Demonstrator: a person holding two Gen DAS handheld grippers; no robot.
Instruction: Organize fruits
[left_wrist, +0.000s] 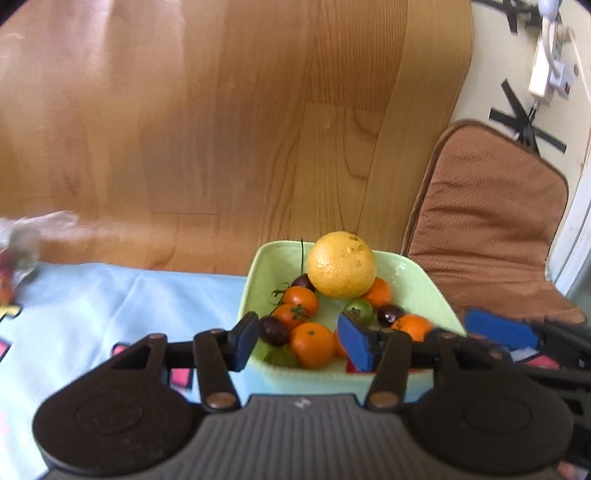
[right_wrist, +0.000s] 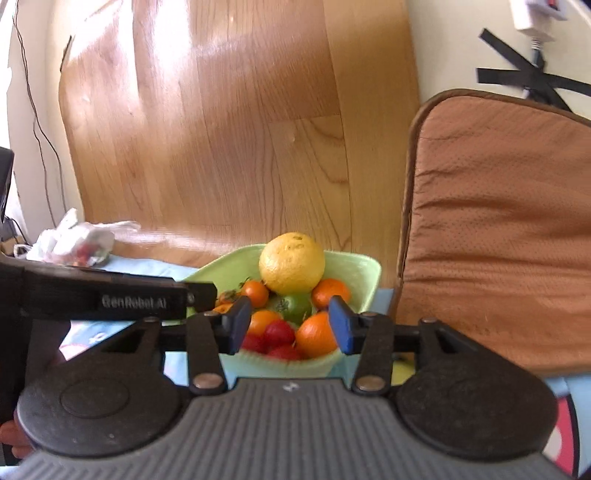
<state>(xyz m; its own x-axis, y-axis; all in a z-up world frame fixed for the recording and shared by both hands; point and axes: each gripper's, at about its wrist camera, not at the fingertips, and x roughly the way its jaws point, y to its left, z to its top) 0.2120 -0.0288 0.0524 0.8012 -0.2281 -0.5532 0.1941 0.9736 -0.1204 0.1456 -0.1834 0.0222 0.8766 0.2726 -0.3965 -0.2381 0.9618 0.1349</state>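
Note:
A pale green square bowl (left_wrist: 255, 269) stands on a light blue cloth and holds a big yellow citrus (left_wrist: 341, 264), several small oranges (left_wrist: 312, 343), orange tomatoes, dark plums and a green tomato. My left gripper (left_wrist: 301, 341) is open and empty, its fingers just above the bowl's near rim. In the right wrist view the same bowl (right_wrist: 364, 275) and yellow citrus (right_wrist: 291, 262) show, with red fruits (right_wrist: 279, 332) at the front. My right gripper (right_wrist: 290, 328) is open and empty over the bowl's near edge.
A wooden board (left_wrist: 221, 129) stands behind the bowl. A brown cushioned chair (left_wrist: 491, 221) is to the right. A clear plastic bag with red fruit (right_wrist: 79, 243) lies at the left on the cloth. The left gripper's arm (right_wrist: 99, 297) crosses the right view.

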